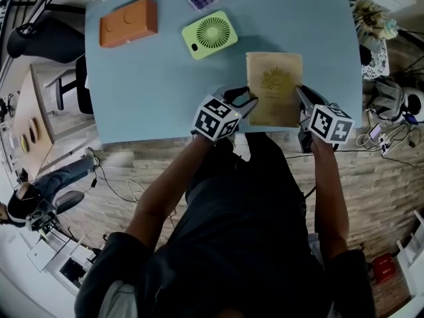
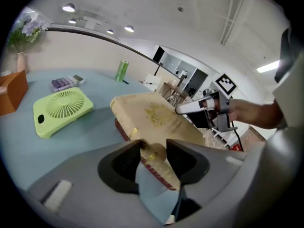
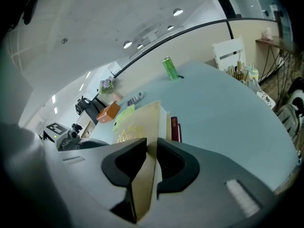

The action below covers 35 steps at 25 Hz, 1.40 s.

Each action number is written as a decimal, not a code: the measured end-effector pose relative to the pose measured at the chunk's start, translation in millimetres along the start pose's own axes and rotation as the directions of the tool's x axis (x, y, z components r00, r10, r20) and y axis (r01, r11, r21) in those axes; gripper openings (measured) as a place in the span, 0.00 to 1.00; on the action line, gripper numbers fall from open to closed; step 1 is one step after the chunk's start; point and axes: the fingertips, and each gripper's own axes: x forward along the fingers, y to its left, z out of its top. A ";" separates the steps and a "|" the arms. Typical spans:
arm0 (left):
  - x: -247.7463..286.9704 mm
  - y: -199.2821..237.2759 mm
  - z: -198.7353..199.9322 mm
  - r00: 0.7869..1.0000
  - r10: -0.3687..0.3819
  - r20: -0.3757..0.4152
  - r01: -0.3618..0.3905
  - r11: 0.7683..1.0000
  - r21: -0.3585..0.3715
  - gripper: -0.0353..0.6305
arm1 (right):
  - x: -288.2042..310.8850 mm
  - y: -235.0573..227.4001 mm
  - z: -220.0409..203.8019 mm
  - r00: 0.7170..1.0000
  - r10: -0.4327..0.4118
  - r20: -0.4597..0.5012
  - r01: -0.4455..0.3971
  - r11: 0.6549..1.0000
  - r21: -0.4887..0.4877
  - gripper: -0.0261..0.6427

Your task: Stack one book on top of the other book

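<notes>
A: Status on the books?

B: I've got the tan book (image 1: 273,88) in both grippers. The left gripper (image 2: 153,148) has its jaws clamped on the near left corner. The right gripper (image 3: 152,148) is pinched tight on the right edge.

A: And the other one?

B: The red book (image 2: 122,128) lies flat on the blue table (image 1: 132,91), directly under the tan one, with only its spine edge showing. I can't tell whether the tan book rests fully on it. The green fan (image 1: 209,34) sits well apart, to the far left.
</notes>
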 end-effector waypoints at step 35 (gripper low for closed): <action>-58.9 22.3 40.1 0.991 0.000 0.131 -0.002 1.000 0.016 0.35 | -23.9 20.1 58.2 0.988 -0.113 0.102 0.131 0.973 -0.190 0.14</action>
